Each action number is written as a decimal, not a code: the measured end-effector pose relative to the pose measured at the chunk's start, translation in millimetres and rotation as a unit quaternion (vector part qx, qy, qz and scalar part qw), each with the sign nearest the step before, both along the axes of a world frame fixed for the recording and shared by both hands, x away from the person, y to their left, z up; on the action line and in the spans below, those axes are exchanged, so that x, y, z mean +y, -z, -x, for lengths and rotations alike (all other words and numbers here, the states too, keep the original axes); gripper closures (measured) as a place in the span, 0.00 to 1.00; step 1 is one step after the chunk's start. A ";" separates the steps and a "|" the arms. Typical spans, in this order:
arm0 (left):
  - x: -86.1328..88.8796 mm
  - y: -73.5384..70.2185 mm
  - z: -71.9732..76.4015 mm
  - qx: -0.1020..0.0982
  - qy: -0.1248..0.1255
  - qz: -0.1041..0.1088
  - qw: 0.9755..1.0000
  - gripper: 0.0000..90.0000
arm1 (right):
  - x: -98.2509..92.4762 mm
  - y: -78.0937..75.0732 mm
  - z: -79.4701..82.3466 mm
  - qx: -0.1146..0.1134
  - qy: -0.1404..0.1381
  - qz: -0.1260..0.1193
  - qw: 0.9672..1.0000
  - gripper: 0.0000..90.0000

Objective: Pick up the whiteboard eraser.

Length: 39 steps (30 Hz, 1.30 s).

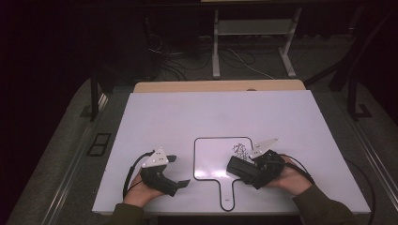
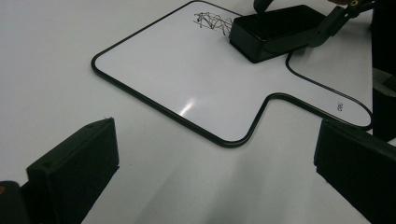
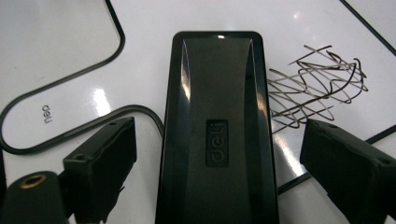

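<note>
At lower left of the high view the left gripper (image 1: pixel 177 171) rests wide open and empty on the table (image 1: pixel 155 117). At centre lies the whiteboard (image 1: pixel 211 157). Its scribble (image 1: pixel 241 149) is unwiped. The eraser (image 1: pixel 243 168) sits between the right gripper (image 3: pixel 219 154)'s half-open jaws, apparently not yet clamped.

The eraser (image 3: pixel 217 130) looks like glossy black plastic; the small whiteboard (image 3: pixel 154 60) is smooth and shiny.

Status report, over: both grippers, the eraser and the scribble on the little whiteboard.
Left gripper open, empty, beside the whiteboard. Right gripper straddles the black eraser, pads not touching. Scribble unerased beside it. Nothing in the way.
</note>
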<state>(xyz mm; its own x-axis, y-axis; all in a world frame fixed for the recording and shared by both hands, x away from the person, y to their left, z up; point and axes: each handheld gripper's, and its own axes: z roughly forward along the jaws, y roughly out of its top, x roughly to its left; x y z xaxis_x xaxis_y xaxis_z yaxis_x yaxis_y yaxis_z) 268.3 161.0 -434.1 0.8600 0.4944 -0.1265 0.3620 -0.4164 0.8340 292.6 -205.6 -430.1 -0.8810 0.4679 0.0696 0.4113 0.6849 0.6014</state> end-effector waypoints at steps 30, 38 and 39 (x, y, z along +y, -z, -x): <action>-0.5 0.3 0.2 0.002 0.002 0.000 1.000 0.00 | 1.4 3.3 1.6 -0.014 -0.005 0.011 1.000 0.38; -0.5 0.2 0.2 0.001 0.002 0.000 1.000 0.00 | 1.6 3.2 2.0 -0.013 -0.008 0.014 1.000 0.41; -0.4 0.2 0.2 0.001 0.003 0.000 1.000 0.00 | 1.6 3.2 2.1 -0.013 -0.008 0.014 1.000 0.42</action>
